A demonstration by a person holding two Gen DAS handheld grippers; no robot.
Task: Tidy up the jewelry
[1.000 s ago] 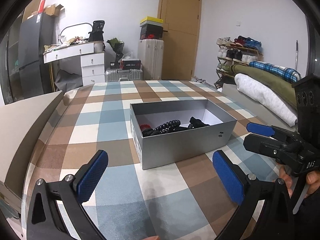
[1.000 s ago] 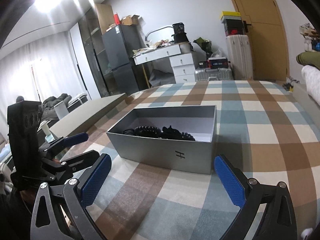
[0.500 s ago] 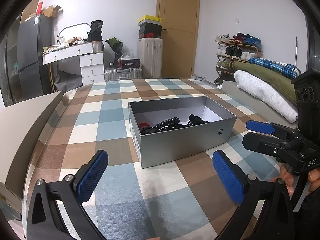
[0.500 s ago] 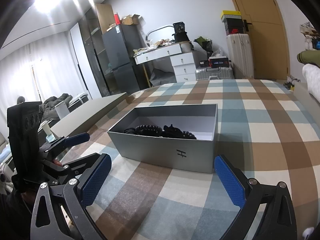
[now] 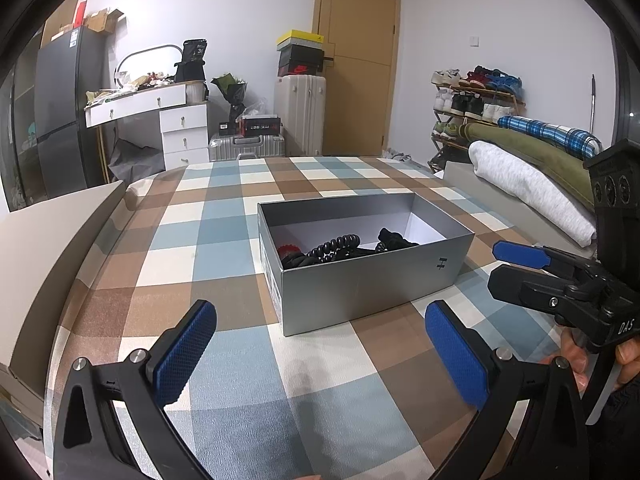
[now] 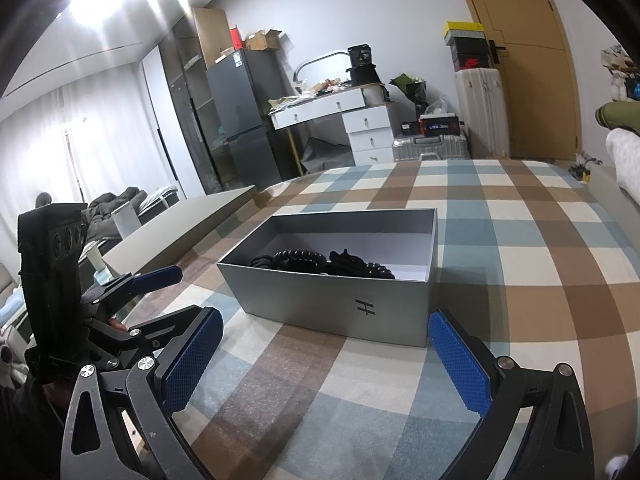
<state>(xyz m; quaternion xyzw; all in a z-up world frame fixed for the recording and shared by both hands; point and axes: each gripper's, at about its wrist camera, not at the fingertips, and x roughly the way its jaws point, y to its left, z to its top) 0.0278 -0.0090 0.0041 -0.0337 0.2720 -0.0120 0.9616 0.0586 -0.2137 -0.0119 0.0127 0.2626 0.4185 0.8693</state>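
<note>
1. Left wrist: left gripper (image 5: pixel 320 344) spread wide, holding nothing, short of the grey box (image 5: pixel 372 288); black coiled jewelry (image 5: pixel 340 246) inside it.
2. Right wrist: right gripper (image 6: pixel 326 346) equally wide, bare, near the box; sorting either pending or finished, unclear which.

Both views are evenly and fairly brightly lit by indoor light. In the right wrist view, strong glare is thrown by a ceiling light (image 6: pixel 116 0) at the upper left, with streaks washed across the ceiling; the curtains (image 6: pixel 100 140) are blown out by daylight. A soft shadow is cast by the grey box (image 6: pixel 340 304) onto the checked bed cover (image 6: pixel 520 280), on its right side. Heavy fisheye bending is seen at the edges, where straight lines are curved and black vignetting is left in the corners. Focus is sharp at the centre; slight smearing is seen on the nearest blue pad (image 5: pixel 456 356) in the left wrist view.
</note>
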